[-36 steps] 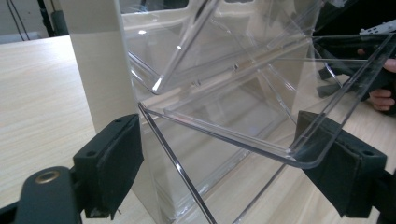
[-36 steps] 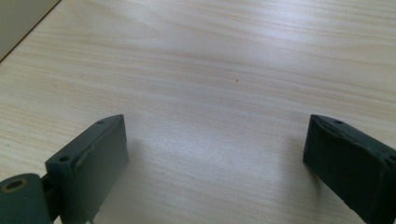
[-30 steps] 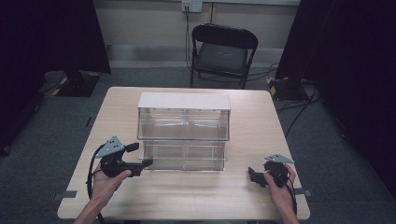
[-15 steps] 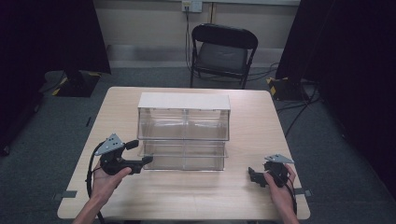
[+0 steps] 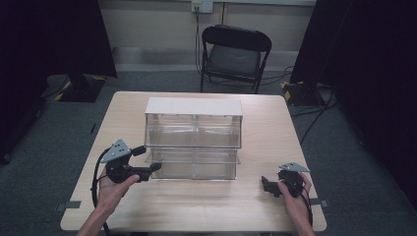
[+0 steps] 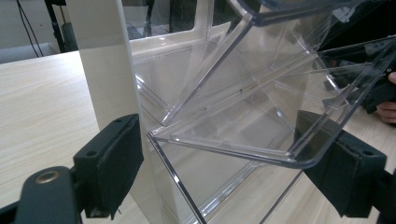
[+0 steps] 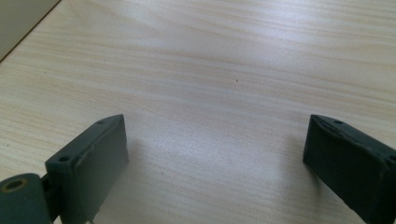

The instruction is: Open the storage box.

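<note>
1. My left gripper (image 6: 219, 172) is spread wide around the lower tilt-out bin's (image 6: 261, 135) lip, at the clear organizer's (image 5: 193, 140) left front corner; my right gripper (image 5: 269, 186) gapes empty.
2. Closing carelessly, I judge, could slip off slick plastic (or shove the unit).
3. Pale wooden table (image 5: 275, 206); grey carpet, folding chair (image 5: 235, 54).

High view: room dim, dark at both sides; table (image 5: 196, 206) evenly lit from overhead, picture soft, low detail. Left gripper view: bright, sharp between jaws; white glare streaks along edges of clear plastic bin (image 6: 243, 121); jaws themselves near lens, slightly soft. Right gripper view: broad pale sheen on wood ahead of jaws; soft shadow beside left jaw; far wood grain blurred, near jaw edges out of focus.
</note>
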The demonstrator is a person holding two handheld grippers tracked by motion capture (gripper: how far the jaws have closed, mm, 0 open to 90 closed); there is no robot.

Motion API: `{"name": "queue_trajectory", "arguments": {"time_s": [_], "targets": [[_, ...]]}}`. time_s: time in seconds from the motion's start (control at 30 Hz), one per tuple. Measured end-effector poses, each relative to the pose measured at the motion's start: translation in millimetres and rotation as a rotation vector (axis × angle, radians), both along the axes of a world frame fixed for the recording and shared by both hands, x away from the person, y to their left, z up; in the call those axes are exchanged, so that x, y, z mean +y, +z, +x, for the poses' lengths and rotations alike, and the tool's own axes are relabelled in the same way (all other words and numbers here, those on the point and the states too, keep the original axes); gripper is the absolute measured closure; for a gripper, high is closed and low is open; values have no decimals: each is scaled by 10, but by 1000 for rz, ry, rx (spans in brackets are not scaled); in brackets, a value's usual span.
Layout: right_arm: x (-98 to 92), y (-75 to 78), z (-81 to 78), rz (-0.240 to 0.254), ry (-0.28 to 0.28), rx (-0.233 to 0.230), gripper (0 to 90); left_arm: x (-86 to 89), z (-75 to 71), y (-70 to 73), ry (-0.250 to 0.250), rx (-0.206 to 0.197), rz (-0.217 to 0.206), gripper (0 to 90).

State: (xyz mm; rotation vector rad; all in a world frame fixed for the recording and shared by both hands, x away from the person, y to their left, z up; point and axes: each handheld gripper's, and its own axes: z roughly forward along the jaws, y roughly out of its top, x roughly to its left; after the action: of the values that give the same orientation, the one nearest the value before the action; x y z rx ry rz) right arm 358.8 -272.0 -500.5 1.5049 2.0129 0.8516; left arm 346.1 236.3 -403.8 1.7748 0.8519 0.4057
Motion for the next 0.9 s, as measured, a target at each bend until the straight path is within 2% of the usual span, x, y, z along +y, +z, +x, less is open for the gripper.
{"name": "queue_trajectory", "arguments": {"time_s": [0.2, 0.37, 0.73, 0.9], "targets": [[0, 0, 0, 0, 0, 0, 56, -1, 18, 28, -4, -8, 7, 158], [0, 0, 0, 0, 0, 0, 56, -4, 37, 43, -3, -4, -16, 157], [0, 0, 0, 0, 0, 0, 56, -12, 53, 95, 0, -15, -13, 156], [0, 0, 0, 0, 0, 0, 56, -20, 59, 129, -2, -21, -35, 155]]}}
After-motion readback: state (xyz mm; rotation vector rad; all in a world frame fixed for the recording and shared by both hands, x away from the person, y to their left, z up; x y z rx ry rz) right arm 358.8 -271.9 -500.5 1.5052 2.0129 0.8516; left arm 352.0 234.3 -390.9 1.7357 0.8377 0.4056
